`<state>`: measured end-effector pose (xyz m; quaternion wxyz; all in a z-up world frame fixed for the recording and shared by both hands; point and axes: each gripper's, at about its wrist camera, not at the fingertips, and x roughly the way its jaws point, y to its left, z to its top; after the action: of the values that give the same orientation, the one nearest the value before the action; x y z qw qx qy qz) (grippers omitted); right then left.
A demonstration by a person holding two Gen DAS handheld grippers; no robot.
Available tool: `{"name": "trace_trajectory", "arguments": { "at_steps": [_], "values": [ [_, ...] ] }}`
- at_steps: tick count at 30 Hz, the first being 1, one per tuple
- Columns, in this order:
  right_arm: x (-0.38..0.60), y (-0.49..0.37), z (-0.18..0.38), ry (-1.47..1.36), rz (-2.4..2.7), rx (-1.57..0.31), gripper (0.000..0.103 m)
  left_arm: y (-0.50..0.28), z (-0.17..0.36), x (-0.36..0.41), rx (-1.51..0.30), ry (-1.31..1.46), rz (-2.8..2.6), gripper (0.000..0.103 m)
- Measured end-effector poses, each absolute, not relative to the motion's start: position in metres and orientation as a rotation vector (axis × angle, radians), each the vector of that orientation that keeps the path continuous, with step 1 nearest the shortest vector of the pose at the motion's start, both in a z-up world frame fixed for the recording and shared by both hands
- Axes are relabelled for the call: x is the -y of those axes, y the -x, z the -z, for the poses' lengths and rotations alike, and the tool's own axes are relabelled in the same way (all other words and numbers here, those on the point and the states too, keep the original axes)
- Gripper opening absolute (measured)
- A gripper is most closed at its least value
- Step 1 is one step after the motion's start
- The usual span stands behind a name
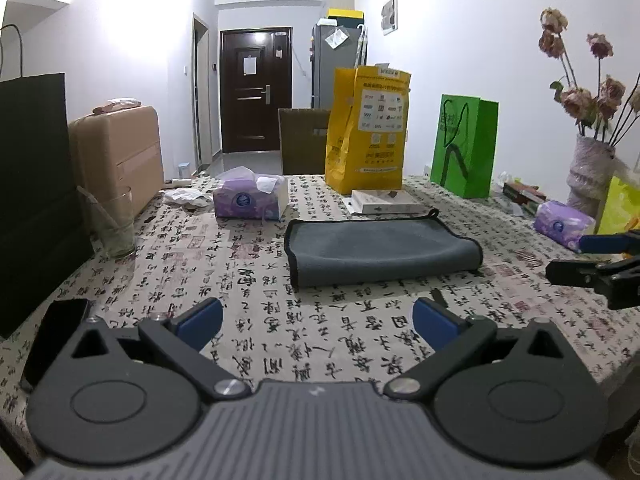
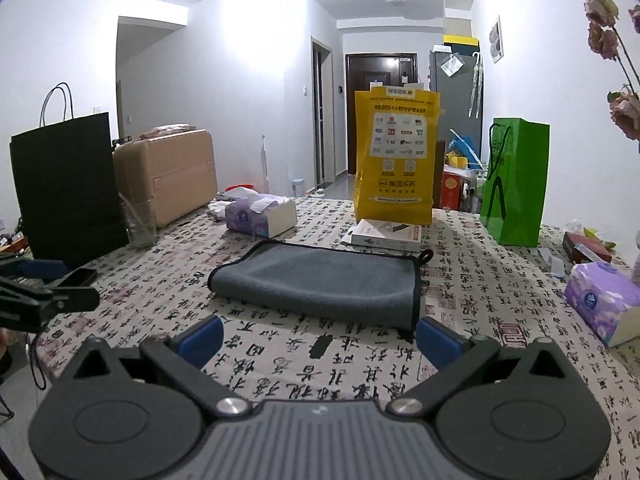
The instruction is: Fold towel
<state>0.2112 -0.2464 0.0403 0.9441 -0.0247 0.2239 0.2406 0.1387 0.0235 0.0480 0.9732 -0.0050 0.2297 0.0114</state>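
Note:
A grey towel [image 1: 380, 250] with black trim lies folded over on the patterned tablecloth [image 1: 280, 344], fold at its right side in the left wrist view. It also shows in the right wrist view [image 2: 320, 280], fold at its left. My left gripper [image 1: 318, 320] is open and empty, held short of the towel's near edge. My right gripper [image 2: 320, 338] is open and empty, just before the towel's near edge. Each gripper shows at the side of the other's view: the right gripper [image 1: 592, 260] and the left gripper [image 2: 44, 288].
A tissue box [image 1: 250, 198], a glass [image 1: 114, 222], a black bag [image 1: 32, 184], a yellow bag [image 1: 368, 128], a green bag [image 1: 466, 146], a white box [image 1: 386, 202], a vase of dried roses [image 1: 590, 172] and a second tissue pack [image 2: 604, 300] ring the towel. A phone [image 1: 56, 340] lies near left.

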Motion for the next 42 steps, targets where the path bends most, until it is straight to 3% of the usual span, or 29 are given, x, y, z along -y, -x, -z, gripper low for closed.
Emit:
{"name": "trace_trajectory", "arguments": {
  "at_steps": [42],
  "values": [
    [0.248,-0.089,-0.026,-0.023,-0.499,-0.366,0.103,-0.034,-0.035,-0.015,-0.401,0.044,-0.044,0.103]
  ]
}}
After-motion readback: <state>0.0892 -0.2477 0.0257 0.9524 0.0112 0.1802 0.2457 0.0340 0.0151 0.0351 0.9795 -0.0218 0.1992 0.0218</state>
